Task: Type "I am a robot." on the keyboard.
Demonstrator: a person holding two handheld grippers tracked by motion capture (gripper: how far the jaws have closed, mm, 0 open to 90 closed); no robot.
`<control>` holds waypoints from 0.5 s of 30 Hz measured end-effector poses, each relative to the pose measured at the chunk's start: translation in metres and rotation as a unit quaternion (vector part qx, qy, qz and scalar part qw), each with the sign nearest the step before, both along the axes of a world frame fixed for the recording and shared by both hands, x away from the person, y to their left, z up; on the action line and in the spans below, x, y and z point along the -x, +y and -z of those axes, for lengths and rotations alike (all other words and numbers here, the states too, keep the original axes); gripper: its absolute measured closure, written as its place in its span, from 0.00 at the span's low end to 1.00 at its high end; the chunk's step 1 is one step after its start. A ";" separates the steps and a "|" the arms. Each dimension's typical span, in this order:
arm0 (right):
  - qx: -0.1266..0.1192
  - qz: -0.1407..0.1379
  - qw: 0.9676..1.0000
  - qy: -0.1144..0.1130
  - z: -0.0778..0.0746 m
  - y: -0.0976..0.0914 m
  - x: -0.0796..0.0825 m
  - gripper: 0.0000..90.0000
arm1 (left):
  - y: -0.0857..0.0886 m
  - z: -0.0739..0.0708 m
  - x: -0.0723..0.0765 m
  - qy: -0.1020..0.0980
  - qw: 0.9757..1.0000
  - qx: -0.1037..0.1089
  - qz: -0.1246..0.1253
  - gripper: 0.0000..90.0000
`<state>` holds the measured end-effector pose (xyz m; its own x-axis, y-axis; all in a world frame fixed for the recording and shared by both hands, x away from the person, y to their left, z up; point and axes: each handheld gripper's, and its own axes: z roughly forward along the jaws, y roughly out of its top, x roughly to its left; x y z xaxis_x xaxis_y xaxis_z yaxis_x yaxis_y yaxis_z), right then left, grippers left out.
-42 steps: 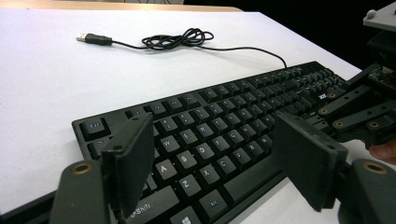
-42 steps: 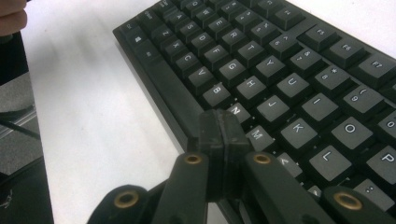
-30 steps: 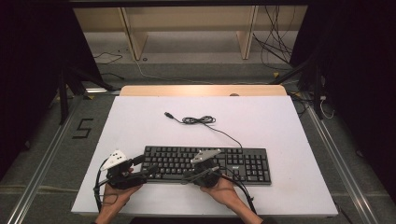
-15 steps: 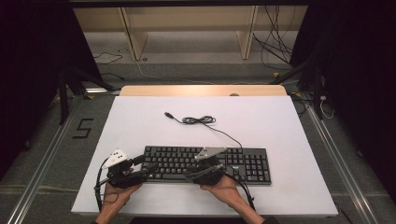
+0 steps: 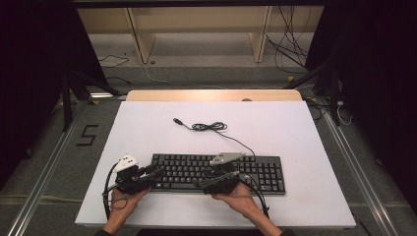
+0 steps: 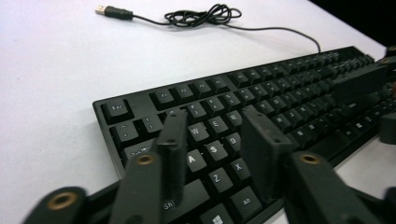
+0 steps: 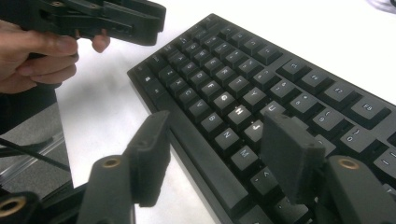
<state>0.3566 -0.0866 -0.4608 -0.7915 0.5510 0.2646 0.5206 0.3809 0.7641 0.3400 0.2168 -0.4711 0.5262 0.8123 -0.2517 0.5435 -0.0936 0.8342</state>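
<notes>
Jaws of right gripper [image 5: 235, 175] just opening off black plastic keyboard [image 5: 255, 169], left gripper [image 5: 156, 171] closing, nothing pinched, likely regrasping

Bare table [image 5: 147, 128] beyond keyboard [image 5: 265, 172], cable [image 5: 209, 127] excepted

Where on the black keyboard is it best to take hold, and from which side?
Probably the keyboard near long edge, approached from the person's side. It lies flat on the white table, thin and wide, so one finger should go under that edge, the other on the keys.
</notes>
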 end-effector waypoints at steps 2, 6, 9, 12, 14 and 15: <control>0.000 0.000 1.000 -0.003 -0.001 0.000 0.001 0.44 | -0.001 0.001 -0.002 0.005 1.000 -0.006 -0.002 0.76; -0.003 0.003 1.000 -0.008 -0.003 -0.001 0.002 0.41 | -0.002 0.003 -0.005 0.014 1.000 -0.019 0.005 0.86; -0.005 0.004 1.000 -0.008 -0.004 -0.002 0.003 0.40 | -0.004 0.004 -0.007 0.016 1.000 -0.026 0.008 0.92; -0.005 0.005 1.000 -0.010 -0.004 -0.003 0.004 0.39 | -0.005 0.005 -0.009 0.021 0.999 -0.033 0.009 0.95; -0.005 0.005 1.000 -0.010 -0.005 -0.003 0.005 0.39 | -0.005 0.006 -0.010 0.024 0.999 -0.037 0.009 0.96; -0.006 0.004 1.000 -0.014 -0.005 -0.004 0.006 0.38 | -0.006 0.006 -0.011 0.025 0.999 -0.037 0.009 0.98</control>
<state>0.3508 -0.0903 -0.4557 -0.7937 0.5548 0.2497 0.5026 0.3667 0.7829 0.3507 0.2110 -0.4773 0.5288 0.8204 -0.2176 0.5828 -0.1645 0.7958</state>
